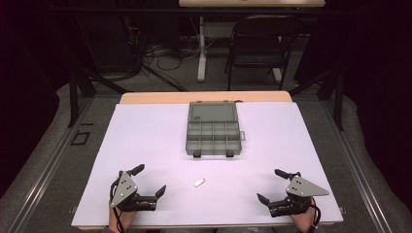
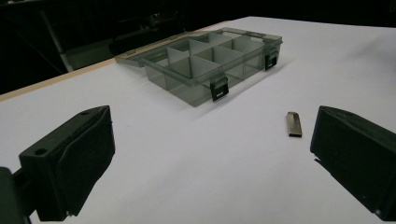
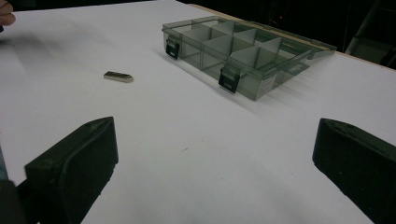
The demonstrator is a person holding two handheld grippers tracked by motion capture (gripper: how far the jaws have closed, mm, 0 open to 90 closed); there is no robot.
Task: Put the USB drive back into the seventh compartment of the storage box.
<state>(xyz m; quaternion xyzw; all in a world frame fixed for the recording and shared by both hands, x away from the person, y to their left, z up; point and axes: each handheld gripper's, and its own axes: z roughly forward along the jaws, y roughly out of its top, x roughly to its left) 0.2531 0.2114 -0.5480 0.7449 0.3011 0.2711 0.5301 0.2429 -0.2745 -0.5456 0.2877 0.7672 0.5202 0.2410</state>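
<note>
Flanking small metal piece (image 1: 199, 183): left gripper (image 1: 152, 180), right gripper (image 1: 270, 185), agape.

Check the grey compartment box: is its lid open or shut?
Open. The compartment box has its lid folded back flat on the table behind it, its dividers are exposed, and both front latches hang loose.

Compartment box (image 1: 213, 138) lies on the worktop (image 1: 145, 141) midway across, nearer the far edge, its lid (image 1: 213, 112) open flat behind it. Metal clip (image 1: 199, 183) lies well before the box, toward the near edge. Left gripper (image 1: 149, 180) and right gripper (image 1: 269, 185) stand by the near corners, the clip between them.
</note>
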